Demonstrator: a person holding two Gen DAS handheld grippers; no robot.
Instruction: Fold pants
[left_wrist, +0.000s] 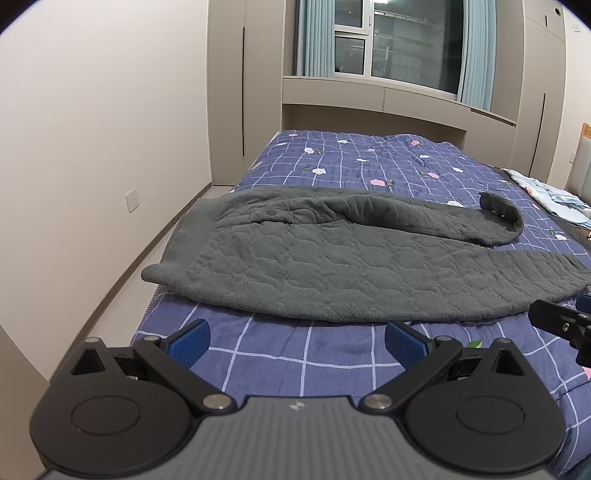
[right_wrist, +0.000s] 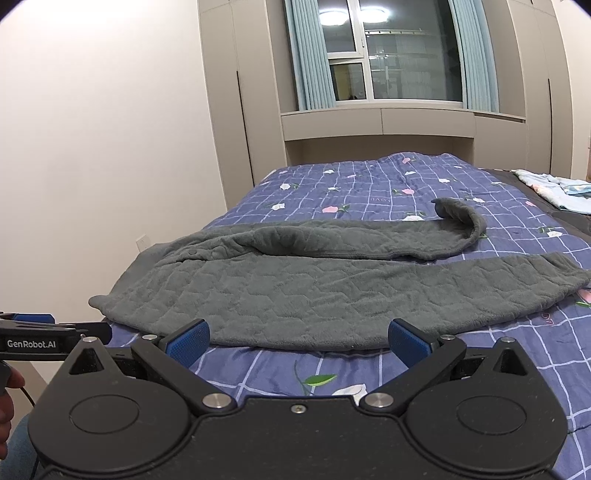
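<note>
Grey quilted fleece pants (left_wrist: 332, 266) (right_wrist: 295, 291) lie flat across the bed, waistband at the left edge, both legs running to the right. The far leg's cuff (left_wrist: 506, 214) (right_wrist: 465, 218) curls up and back on itself. My left gripper (left_wrist: 297, 341) hovers open just short of the pants' near hem, blue pads wide apart with nothing between them. My right gripper (right_wrist: 297, 341) is also open, its pads just at the near hem of the lower leg, holding nothing. Each gripper shows at the edge of the other's view.
The bed carries a purple checked quilt (left_wrist: 295, 362) (right_wrist: 369, 184) with flower prints. A light blue folded cloth (left_wrist: 546, 195) (right_wrist: 554, 188) lies at the far right. A white wall and floor gap run along the bed's left side; cabinets and a window stand beyond.
</note>
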